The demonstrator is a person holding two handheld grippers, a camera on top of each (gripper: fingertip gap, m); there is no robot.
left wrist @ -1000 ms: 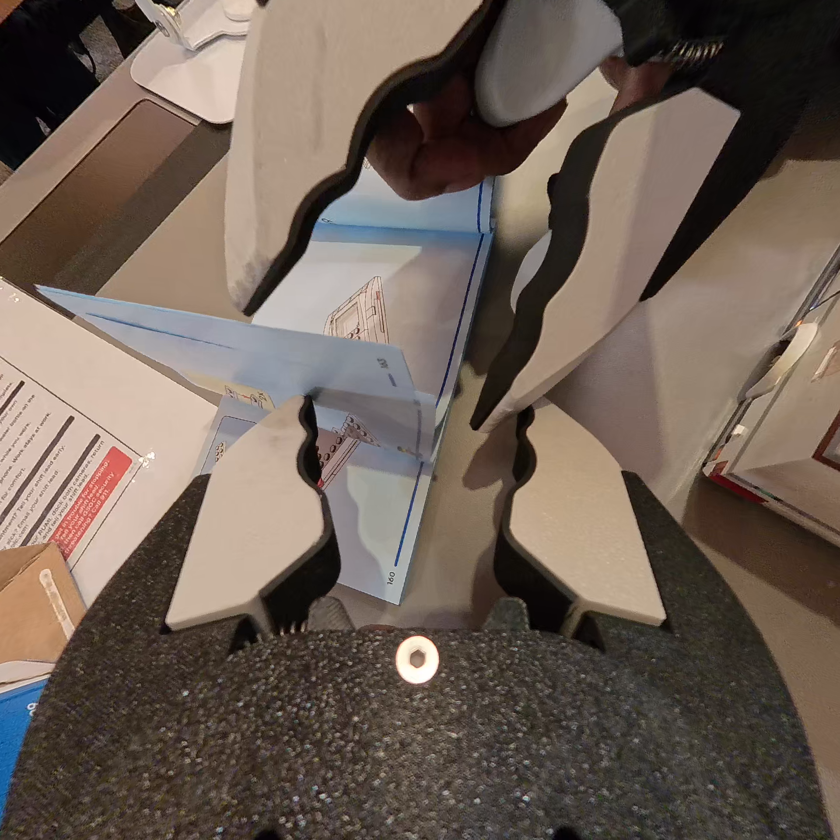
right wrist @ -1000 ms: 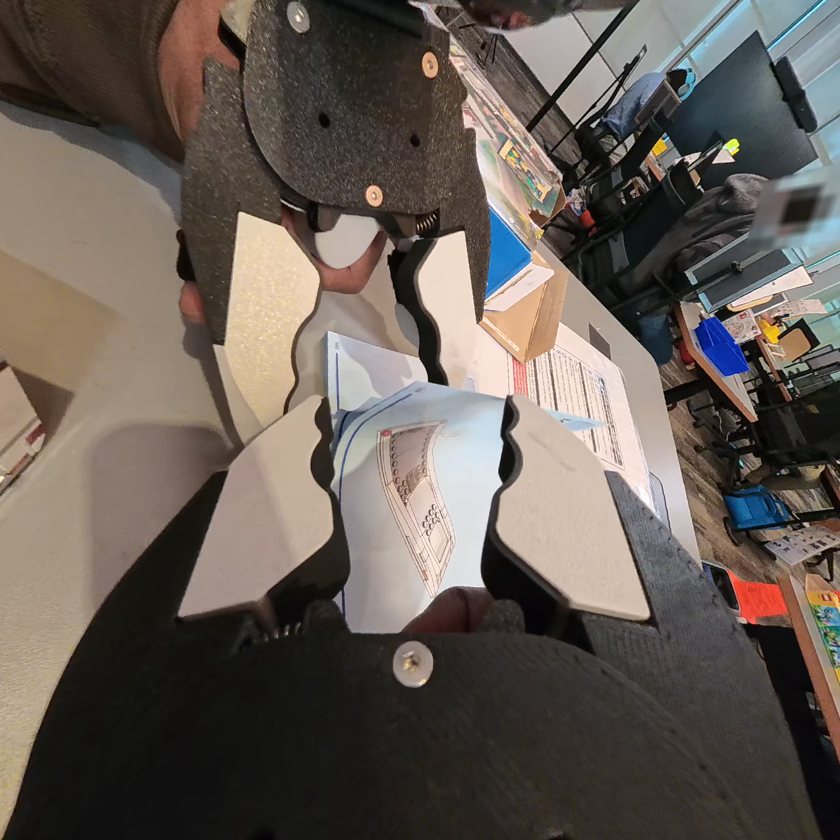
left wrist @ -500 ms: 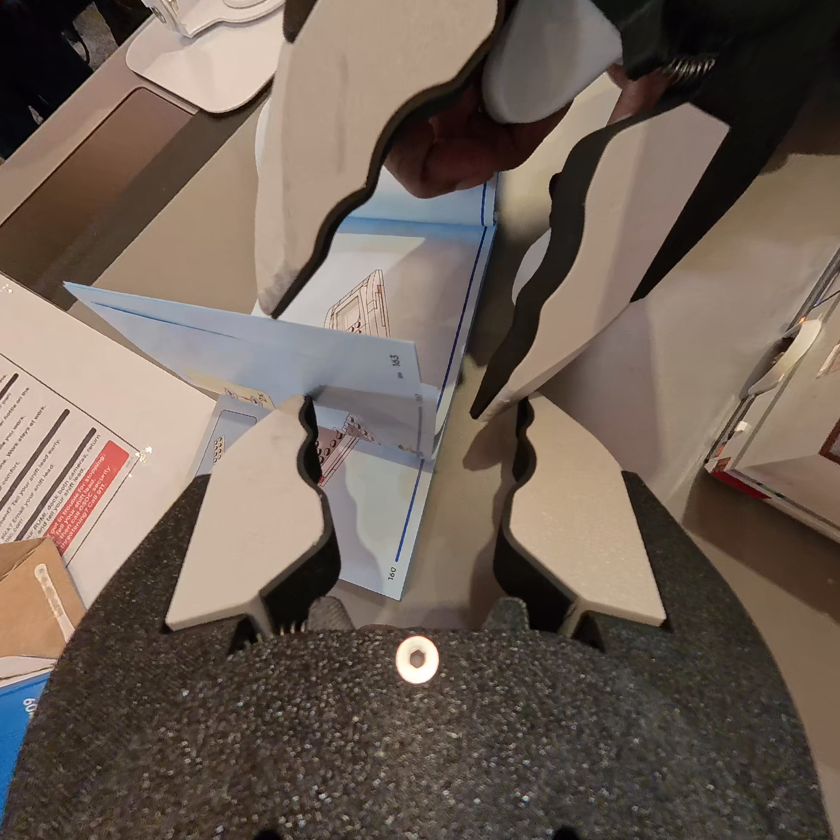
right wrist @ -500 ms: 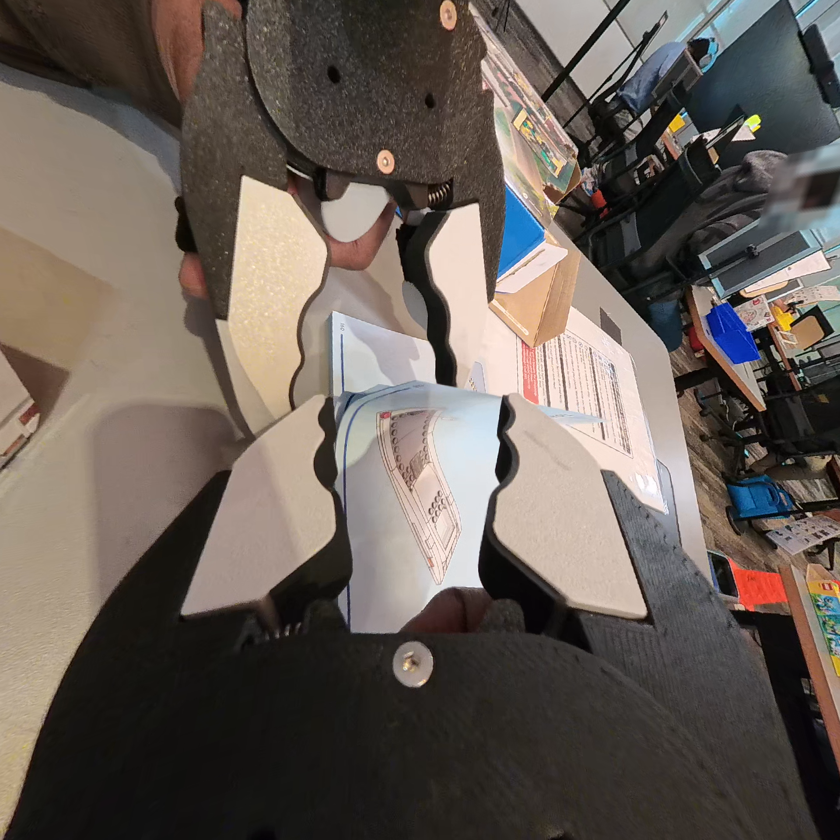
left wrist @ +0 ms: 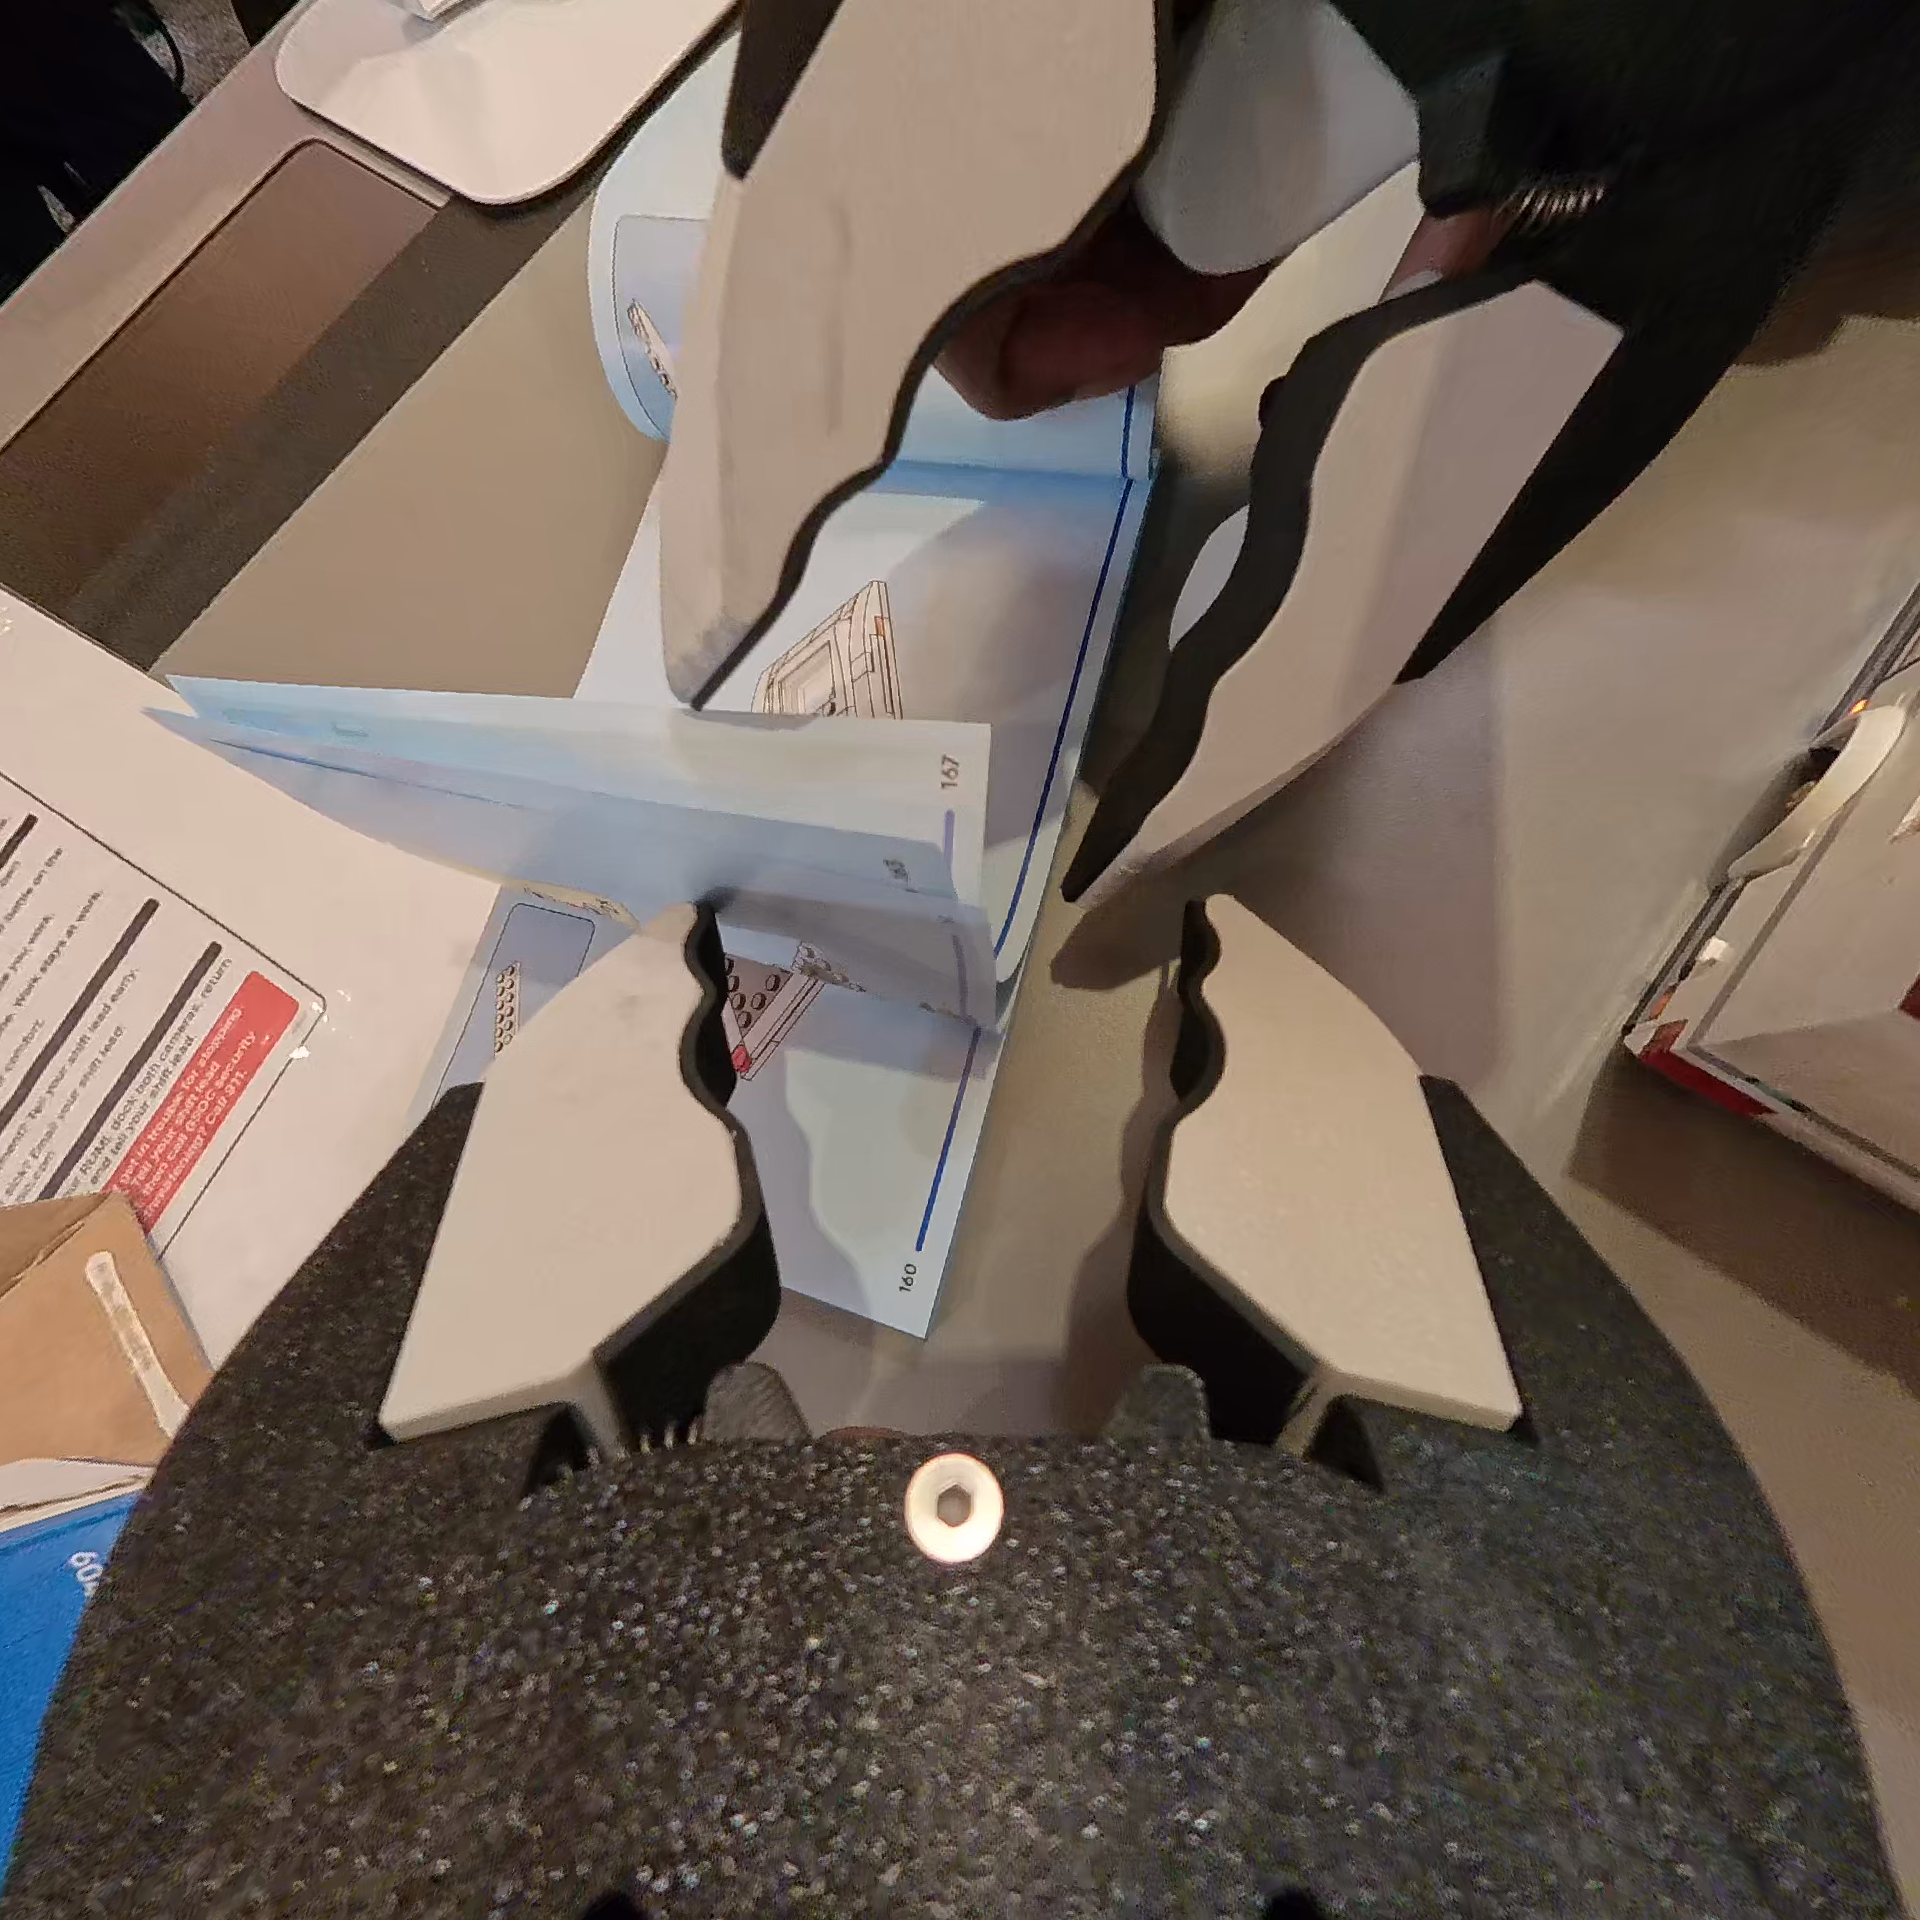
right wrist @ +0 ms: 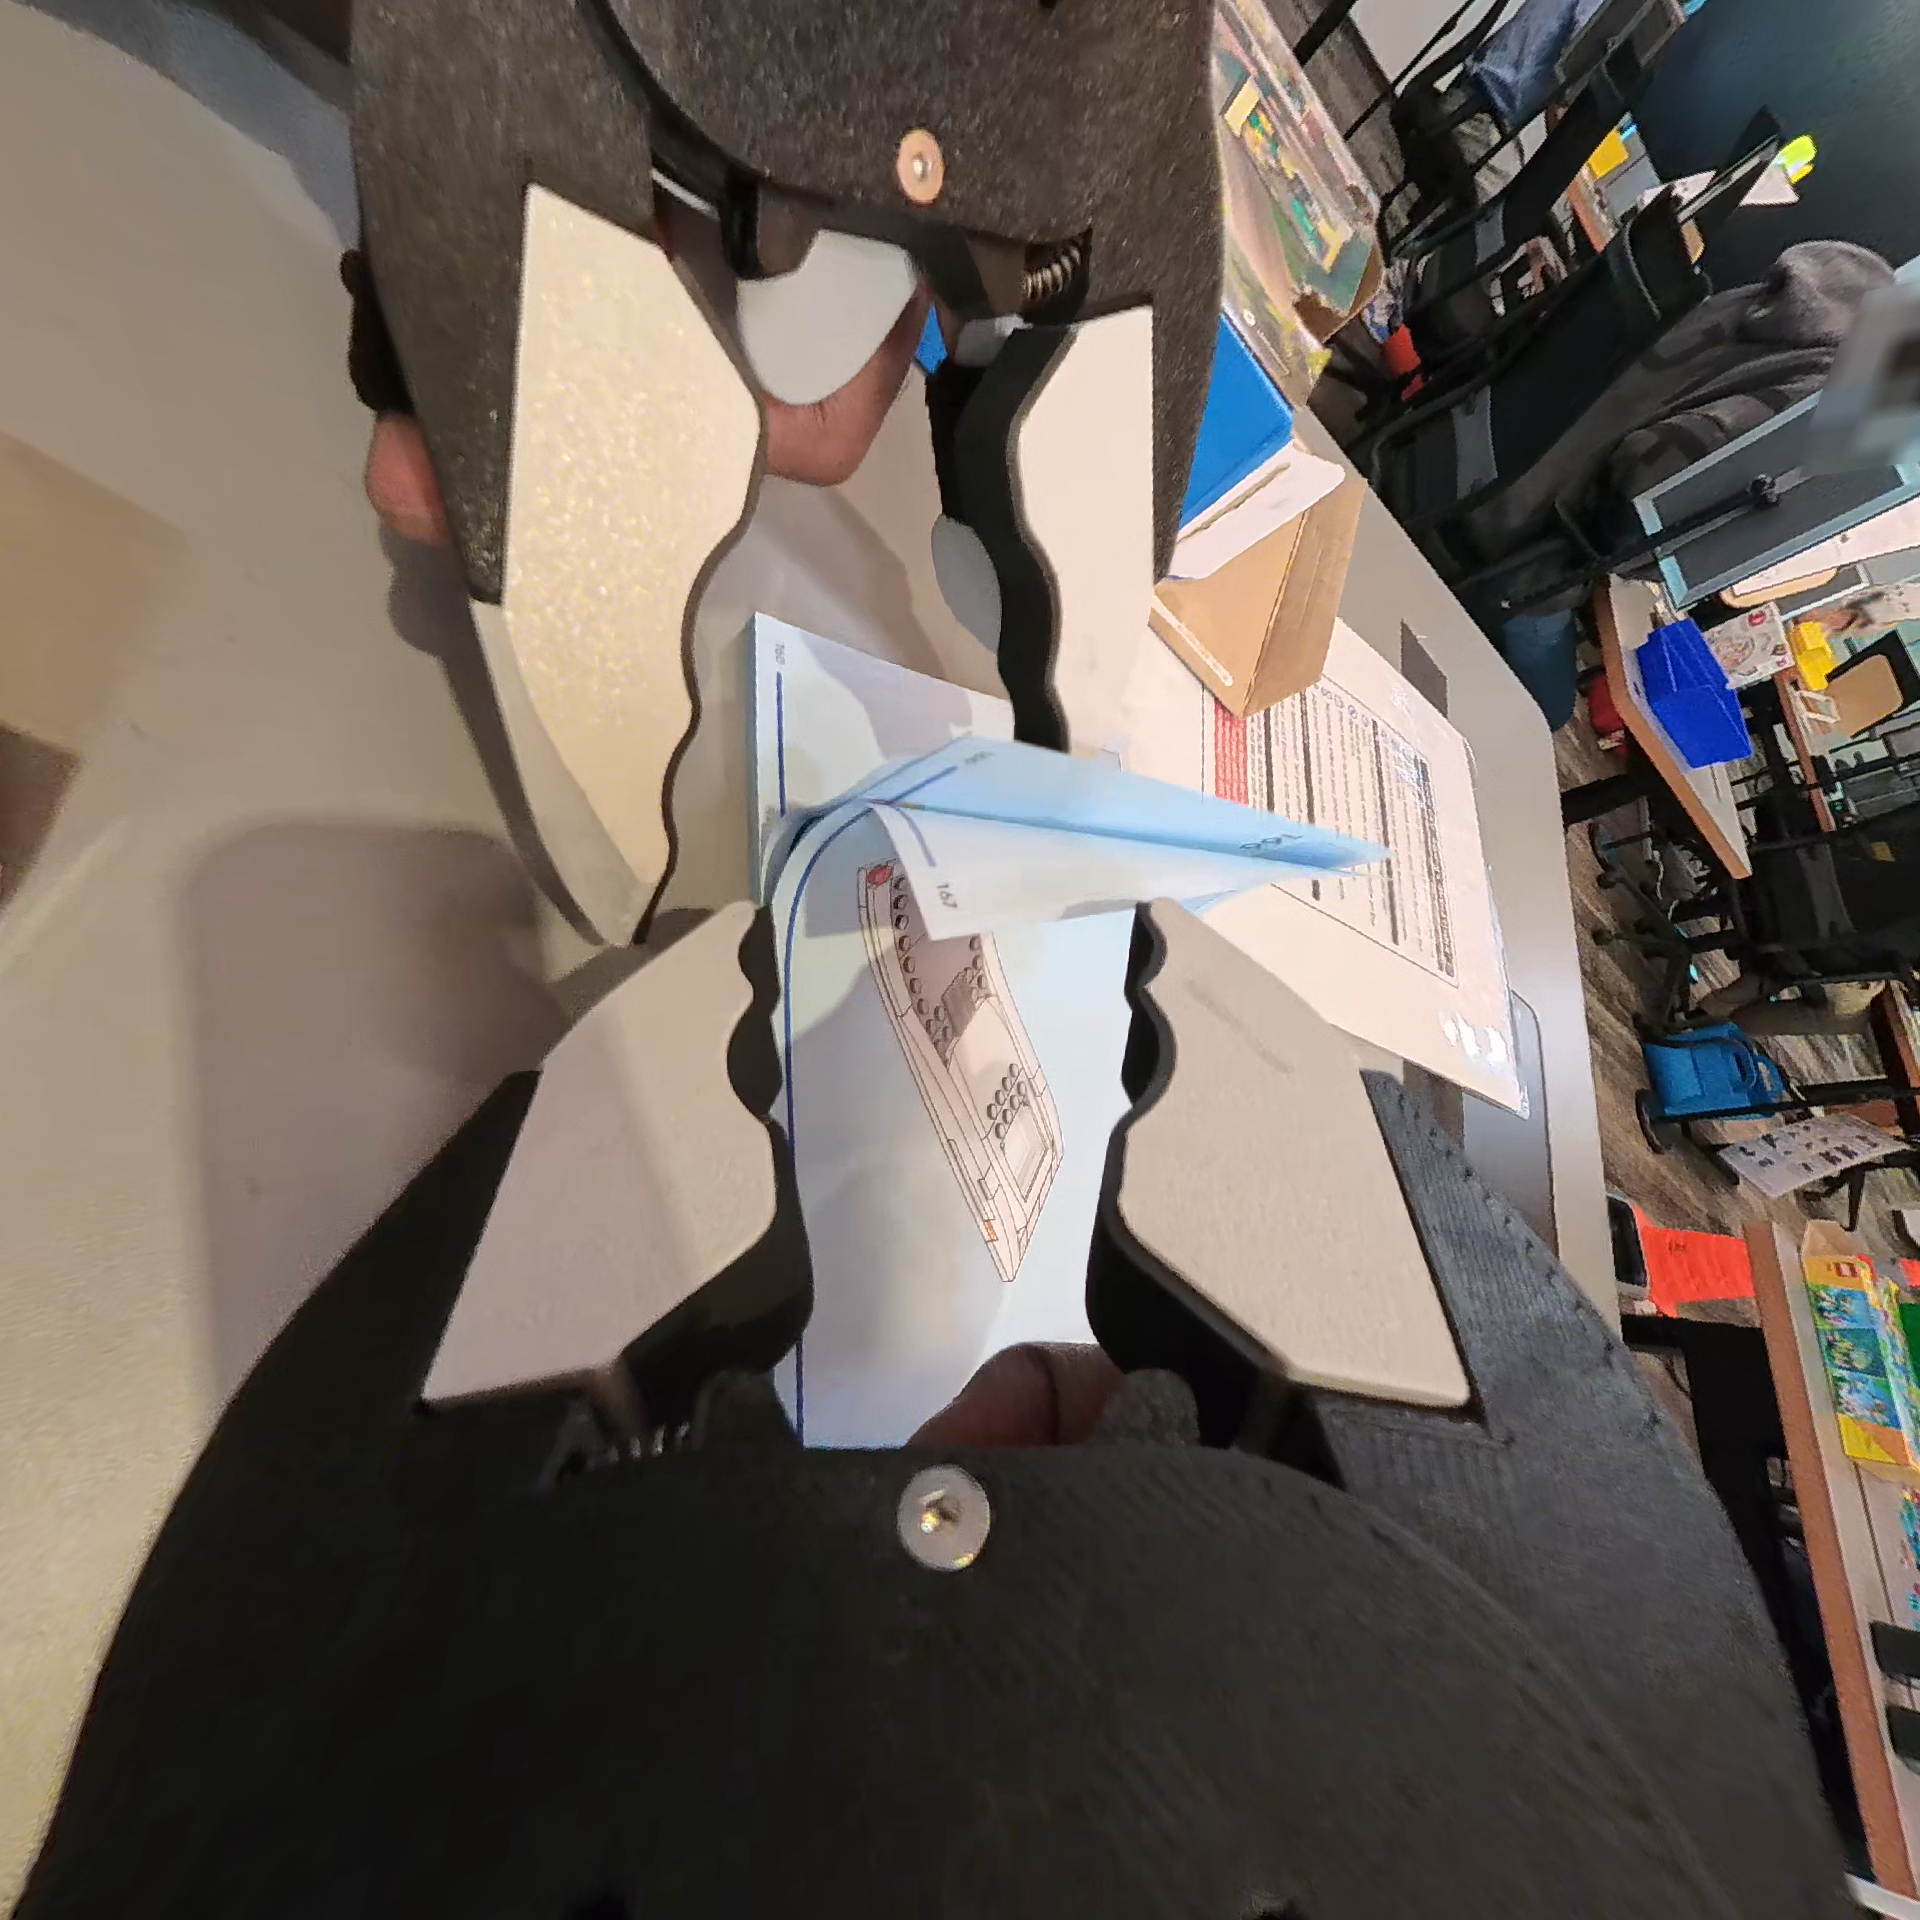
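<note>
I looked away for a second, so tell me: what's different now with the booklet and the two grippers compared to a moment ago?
The booklet's loose pages have lifted and fanned higher over the spread. The right gripper has shifted right and further over the booklet, its jaws a little narrower. Nothing was gripped or released: both the right gripper and the left gripper stay open. The booklet, printed sheet and cardboard box stay put on the table.

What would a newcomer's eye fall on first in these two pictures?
An open pale blue booklet lies on the grey table, some pages standing up mid-turn. Two grippers face each other over it, left and right, fingers apart, holding nothing.
</note>
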